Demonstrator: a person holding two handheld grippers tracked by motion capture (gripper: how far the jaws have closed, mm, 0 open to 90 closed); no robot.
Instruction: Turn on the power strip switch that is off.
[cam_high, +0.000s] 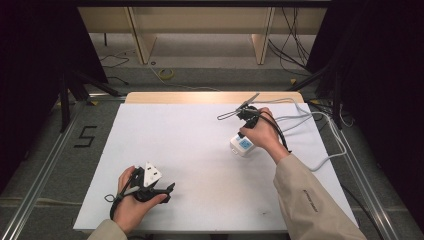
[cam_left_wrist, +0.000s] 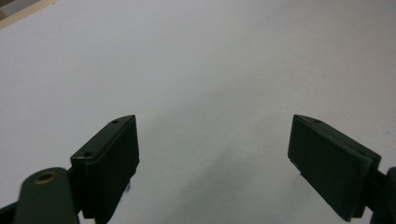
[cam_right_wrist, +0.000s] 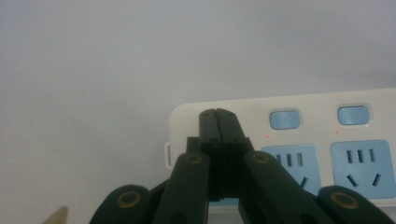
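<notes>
The right gripper (cam_right_wrist: 218, 114), jaws pressed together, tips on a white plastic power strip with blue sockets (cam_right_wrist: 322, 140) (mid-table, right side). Pressing off-centre could skid it. The left gripper (cam_left_wrist: 215, 154) rests wide apart.

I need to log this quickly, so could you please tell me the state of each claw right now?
Left claw: open, holding nothing.
Right claw: closed, holding nothing, over the power strip.

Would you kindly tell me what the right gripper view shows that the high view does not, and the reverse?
Right gripper view: the power strip's blue switches and socket slots, with the right hand-held gripper shut above its end.
High view: the left hand-held gripper, both forearms, the white cable and the floor.
Both: the power strip on the white table.
</notes>
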